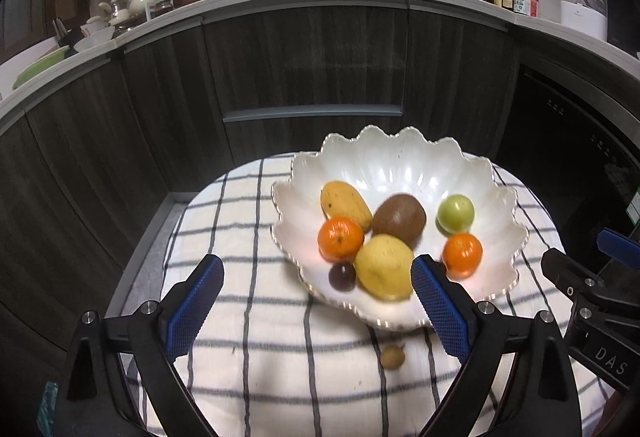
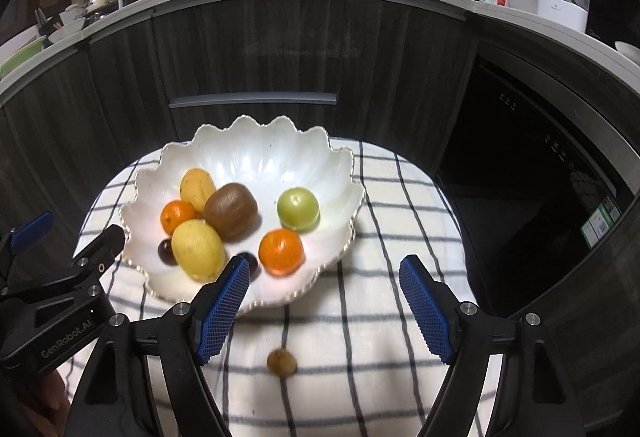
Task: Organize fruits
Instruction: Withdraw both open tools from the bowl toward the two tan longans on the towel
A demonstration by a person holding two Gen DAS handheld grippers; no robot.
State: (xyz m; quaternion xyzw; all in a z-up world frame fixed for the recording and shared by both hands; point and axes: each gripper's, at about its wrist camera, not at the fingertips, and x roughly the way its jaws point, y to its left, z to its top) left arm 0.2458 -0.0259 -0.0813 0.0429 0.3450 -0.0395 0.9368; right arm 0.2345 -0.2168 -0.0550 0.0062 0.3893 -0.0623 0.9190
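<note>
You are holding the left gripper (image 1: 316, 301) spread wide, gripping nothing. Centre: white scalloped bowl (image 1: 400, 157) is sitting on the checked cloth (image 1: 248, 205), carrying mango (image 1: 346, 205), kiwi (image 1: 399, 220), lemon (image 1: 384, 265); a small brown fruit (image 2: 282, 360) is lying outside it. Right gripper (image 2: 324, 307): likewise parted, empty.

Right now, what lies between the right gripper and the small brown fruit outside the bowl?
Only bare checked cloth: the small brown fruit sits below the open right gripper, shown in the right wrist view.

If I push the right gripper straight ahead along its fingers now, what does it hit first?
Probably the checked cloth just right of the white bowl. The open right gripper is empty, with the nearer orange left of that line. Depth is uncertain.
</note>
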